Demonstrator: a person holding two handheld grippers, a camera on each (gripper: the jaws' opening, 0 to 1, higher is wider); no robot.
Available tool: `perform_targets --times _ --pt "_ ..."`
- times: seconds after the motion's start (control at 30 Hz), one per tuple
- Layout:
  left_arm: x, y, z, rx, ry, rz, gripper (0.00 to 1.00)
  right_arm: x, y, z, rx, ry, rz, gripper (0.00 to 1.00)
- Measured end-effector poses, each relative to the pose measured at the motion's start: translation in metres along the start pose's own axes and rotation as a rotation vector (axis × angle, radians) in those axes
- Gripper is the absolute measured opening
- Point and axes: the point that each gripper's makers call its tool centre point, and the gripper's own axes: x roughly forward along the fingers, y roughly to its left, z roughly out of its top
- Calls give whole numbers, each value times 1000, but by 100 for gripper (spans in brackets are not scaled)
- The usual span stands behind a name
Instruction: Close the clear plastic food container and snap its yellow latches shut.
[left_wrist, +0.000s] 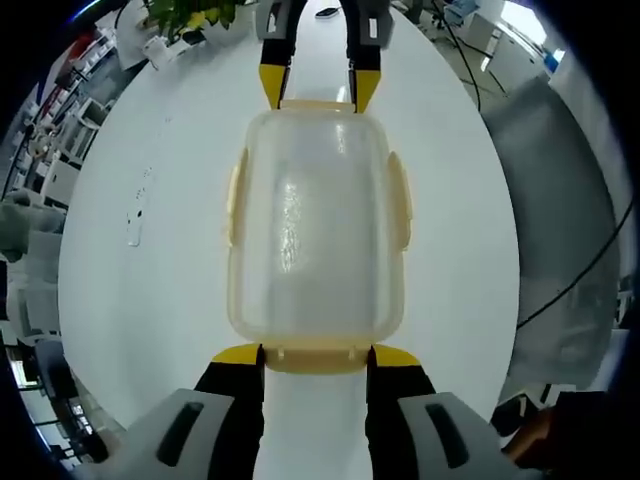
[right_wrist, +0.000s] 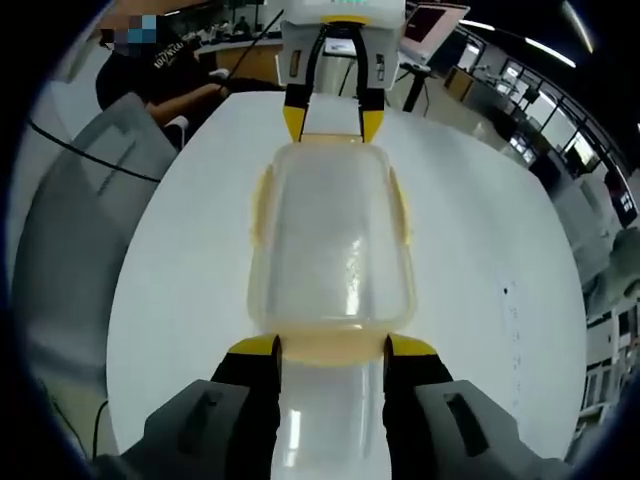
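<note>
A clear rectangular plastic food container (left_wrist: 316, 235) with its lid on lies flat on a round white table (left_wrist: 120, 300), near the table's middle, with bare tabletop open on both long sides. No readable writing shows on it.

In the left gripper view, the left gripper (left_wrist: 316, 355) has its yellow-tipped jaws spread apart at the near short end, flanking a pale yellow latch (left_wrist: 316, 356). The right gripper (left_wrist: 320, 88) stands likewise spread at the far end.

In the right gripper view, side latches (right_wrist: 263, 205) lie against the container's walls.
</note>
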Motion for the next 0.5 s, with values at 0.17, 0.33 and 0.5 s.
perform_targets --times 0.17,0.33,0.5 --pt "4 -1 25 10 -8 5 34 -12 -1 -21 6 9 -5 36" --pt "11 -1 52 12 -19 0 34 -24 -1 -42 16 10 -8 36" --pt "14 0 78 30 -24 -2 34 -35 -3 -67 30 20 -10 36"
